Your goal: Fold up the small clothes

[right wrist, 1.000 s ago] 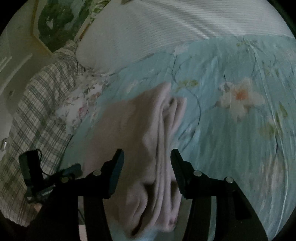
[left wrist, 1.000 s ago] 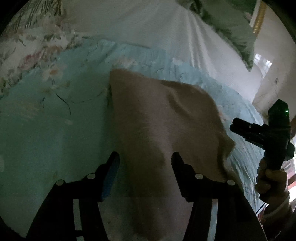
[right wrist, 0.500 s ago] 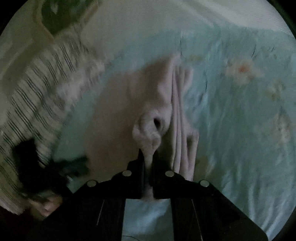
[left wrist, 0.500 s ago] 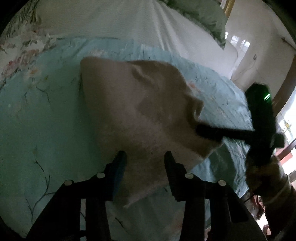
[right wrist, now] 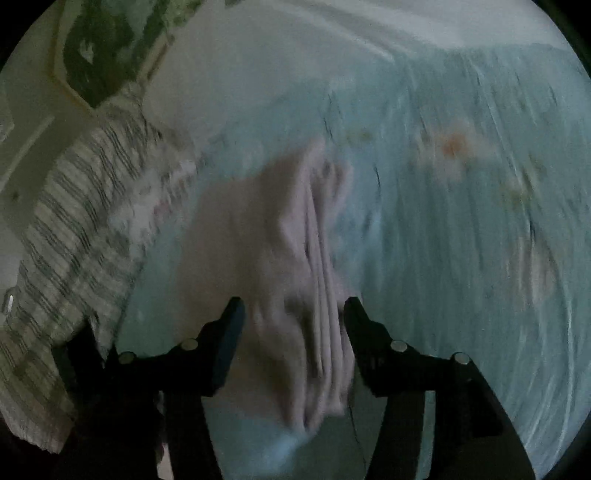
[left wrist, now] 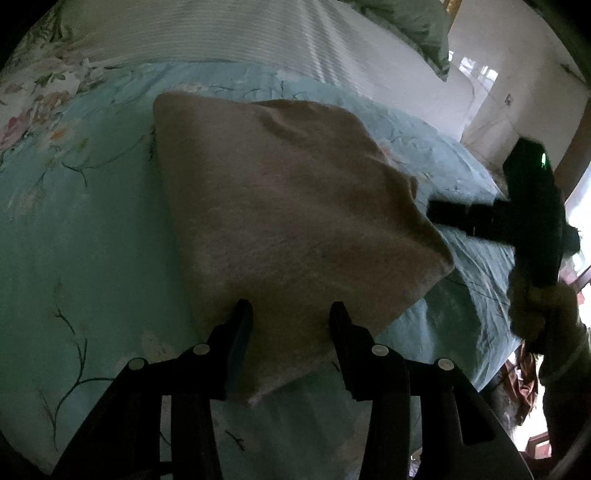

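Observation:
A small pale pink garment (left wrist: 288,221) lies folded on the light blue floral bedspread (left wrist: 81,229). In the right wrist view the garment (right wrist: 295,266) shows as stacked layers, blurred by motion. My left gripper (left wrist: 290,321) is open, its fingers over the garment's near edge. My right gripper (right wrist: 291,317) is open with its fingers on either side of the garment's near end; it also shows in the left wrist view (left wrist: 436,214), at the garment's right edge, held by a hand (left wrist: 535,306).
A white striped pillow (left wrist: 229,33) lies at the back with a green cushion (left wrist: 417,26) beyond. A checked blanket (right wrist: 62,258) lies left of the garment. The bed's edge drops off at the right (left wrist: 491,354).
My right gripper was shut on a pinch of the garment half a second ago and has opened and let go. The garment has settled flatter. My left gripper stays open over its near edge.

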